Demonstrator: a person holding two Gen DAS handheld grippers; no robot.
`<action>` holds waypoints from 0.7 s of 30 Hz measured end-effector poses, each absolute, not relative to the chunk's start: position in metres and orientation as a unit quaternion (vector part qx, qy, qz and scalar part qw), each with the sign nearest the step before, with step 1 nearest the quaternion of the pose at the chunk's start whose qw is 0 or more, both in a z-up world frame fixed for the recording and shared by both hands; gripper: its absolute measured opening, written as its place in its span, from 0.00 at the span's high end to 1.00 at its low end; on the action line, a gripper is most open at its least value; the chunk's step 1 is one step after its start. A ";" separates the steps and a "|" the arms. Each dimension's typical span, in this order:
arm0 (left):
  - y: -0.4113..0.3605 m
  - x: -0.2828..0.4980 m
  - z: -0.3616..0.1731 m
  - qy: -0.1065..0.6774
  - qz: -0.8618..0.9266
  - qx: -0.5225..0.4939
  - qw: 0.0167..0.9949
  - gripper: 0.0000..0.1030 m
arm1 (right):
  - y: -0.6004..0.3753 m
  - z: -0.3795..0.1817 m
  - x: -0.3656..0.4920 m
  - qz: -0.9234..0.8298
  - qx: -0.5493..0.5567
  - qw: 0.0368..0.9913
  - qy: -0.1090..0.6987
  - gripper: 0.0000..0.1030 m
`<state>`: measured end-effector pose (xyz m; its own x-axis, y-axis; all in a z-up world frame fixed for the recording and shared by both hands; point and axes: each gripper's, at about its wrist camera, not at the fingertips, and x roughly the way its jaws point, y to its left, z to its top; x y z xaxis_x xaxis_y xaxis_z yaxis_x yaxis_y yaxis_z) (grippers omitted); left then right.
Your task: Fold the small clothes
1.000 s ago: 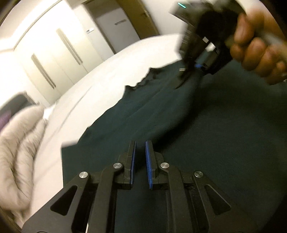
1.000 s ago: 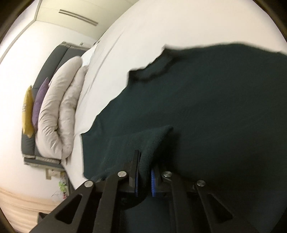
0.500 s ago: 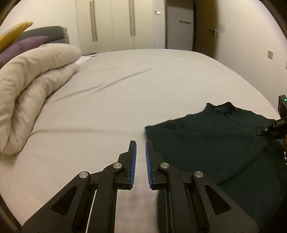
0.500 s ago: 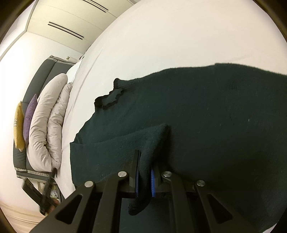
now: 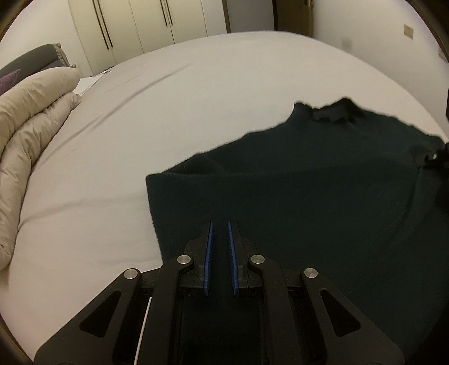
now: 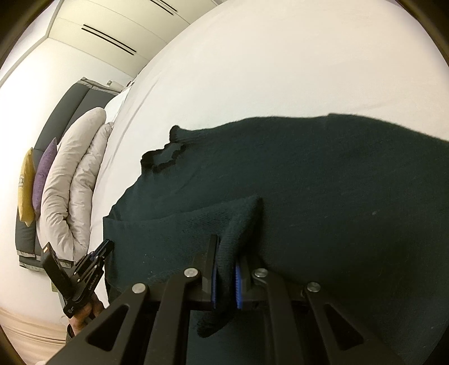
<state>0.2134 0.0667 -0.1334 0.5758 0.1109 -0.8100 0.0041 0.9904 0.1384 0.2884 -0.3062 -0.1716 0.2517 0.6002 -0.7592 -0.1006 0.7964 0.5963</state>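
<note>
A dark green knit sweater (image 5: 308,213) lies spread on the white bed (image 5: 168,112), its collar (image 5: 334,111) at the far side. My left gripper (image 5: 219,224) hovers over the sweater's near left part, shut, with nothing between its blue pads. My right gripper (image 6: 227,247) is shut on a raised fold of the sweater (image 6: 322,182), apparently a sleeve, laid over the body. In the right wrist view the left gripper (image 6: 95,261) shows at the lower left, held by a hand. The right gripper's tip (image 5: 437,157) peeks in at the left wrist view's right edge.
A rolled beige duvet (image 5: 31,118) lies at the bed's left side, with purple (image 6: 42,168) and yellow (image 6: 25,179) cushions against a dark headboard (image 6: 67,112). White wardrobe doors (image 5: 140,25) stand behind the bed. Bare sheet stretches to the left of the sweater and beyond it.
The left gripper swung away from over the sweater out across the bare sheet, then came back over the sweater's left edge. The right gripper kept its hold on the fold and barely shifted.
</note>
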 end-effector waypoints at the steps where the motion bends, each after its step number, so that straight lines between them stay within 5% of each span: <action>1: 0.066 0.214 -0.139 0.466 0.029 0.066 0.882 0.90 | -0.308 -0.173 0.288 0.232 0.223 0.758 0.567 0.91; 6: 0.053 0.221 -0.154 0.459 0.034 0.085 0.884 0.90 | -0.314 -0.180 0.285 0.240 0.246 0.752 0.562 0.91; 12: 0.057 0.214 -0.156 0.462 0.025 0.091 0.882 0.90 | -0.327 -0.166 0.265 0.229 0.250 0.753 0.564 0.64; 21: 0.053 0.198 -0.152 0.465 0.025 0.116 0.877 0.90 | -0.328 -0.126 0.242 0.160 0.204 0.806 0.532 0.60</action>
<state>0.1984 0.0528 -0.1520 0.5658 0.1524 -0.8103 0.0637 0.9717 0.2273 0.2420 -0.3284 -0.1261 0.3839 0.4747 -0.7920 -0.0401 0.8655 0.4993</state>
